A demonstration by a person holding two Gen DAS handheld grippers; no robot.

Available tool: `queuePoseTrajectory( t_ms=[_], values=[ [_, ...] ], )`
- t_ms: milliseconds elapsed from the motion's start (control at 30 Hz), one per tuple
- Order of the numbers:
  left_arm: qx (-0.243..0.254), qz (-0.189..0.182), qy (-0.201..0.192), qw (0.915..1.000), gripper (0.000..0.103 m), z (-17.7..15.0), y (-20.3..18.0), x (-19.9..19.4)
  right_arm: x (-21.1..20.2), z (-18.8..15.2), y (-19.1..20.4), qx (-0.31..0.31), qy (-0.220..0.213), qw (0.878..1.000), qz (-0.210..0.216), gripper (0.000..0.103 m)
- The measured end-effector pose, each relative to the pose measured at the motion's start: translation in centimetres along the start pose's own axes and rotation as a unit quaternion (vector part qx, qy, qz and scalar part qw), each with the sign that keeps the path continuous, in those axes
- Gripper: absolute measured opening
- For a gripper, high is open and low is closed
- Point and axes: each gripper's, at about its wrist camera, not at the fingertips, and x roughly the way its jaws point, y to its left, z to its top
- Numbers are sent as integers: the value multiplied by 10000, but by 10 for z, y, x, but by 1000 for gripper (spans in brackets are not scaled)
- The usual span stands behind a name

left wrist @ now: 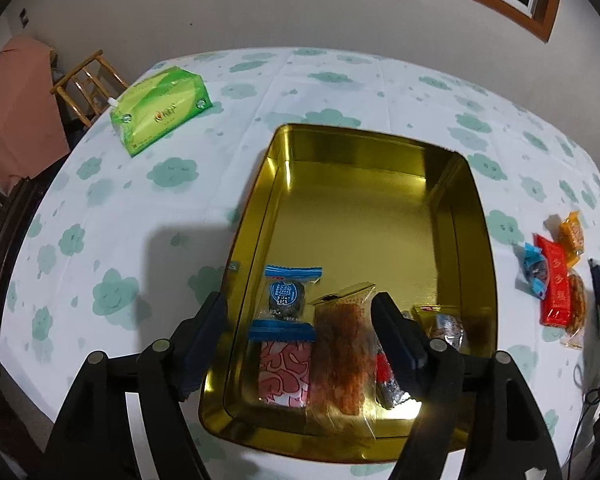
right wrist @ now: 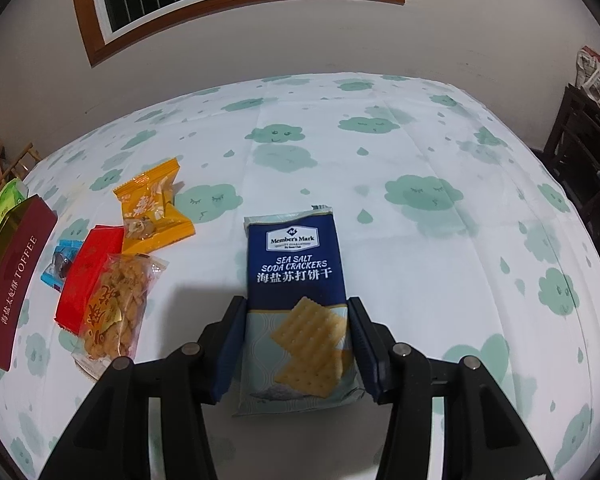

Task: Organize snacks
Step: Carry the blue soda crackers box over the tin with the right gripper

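A gold tin [left wrist: 472, 208] stands open on the cloud-print tablecloth. At its near end lie a blue-wrapped dark sweet [left wrist: 286, 296], a pink-patterned pack [left wrist: 284, 372], a clear pack of orange-brown strips [left wrist: 342, 360] and a gold-wrapped piece [left wrist: 444, 324]. My left gripper [left wrist: 300, 304] hangs open above these, touching none. My right gripper [right wrist: 298, 320] is shut on a blue pack of sea salt soda crackers [right wrist: 296, 280], pads against its long sides. Left of it lie an orange pack [right wrist: 152, 208], a red pack [right wrist: 88, 272], a clear pack of fried snack [right wrist: 116, 308] and a small blue sweet [right wrist: 60, 264].
The tin's maroon side [right wrist: 16, 280] reads TOFFEE. A green tissue pack [left wrist: 162, 108] lies at the far left of the table, with a wooden chair [left wrist: 84, 84] behind it. A wall with a window runs along the far edge. Dark furniture [right wrist: 588, 152] stands to the right.
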Motion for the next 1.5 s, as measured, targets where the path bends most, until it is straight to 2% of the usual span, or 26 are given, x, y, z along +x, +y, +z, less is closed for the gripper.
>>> queuePoseTrajectory(
  t_ms=[333, 533, 700, 867, 1067, 1500],
  values=[
    [-305, -175, -260, 9990, 77, -15, 5, -23, -16, -6, 4, 164, -42, 9999, 22, 51],
    [-463, 61, -440, 9979, 79, -27, 8, -32, -32, -8, 21, 133, -103, 9997, 191, 51],
    [-513, 116, -489, 9974, 82, -40, 13, -33, -43, -7, 47, 12, -139, 9988, 467, 51],
    [-671, 36, -470, 9966, 82, -53, 23, -35, -53, -6, 85, -230, -157, 9966, 770, 51],
    [-737, -72, -622, 9953, 84, -63, 35, -43, -56, -6, 146, -697, -105, 9909, 1150, 51],
    [-1397, 227, -608, 9881, 84, -91, 94, -56, -64, -5, 280, -1316, 99, 9697, 2056, 51]
  ],
)
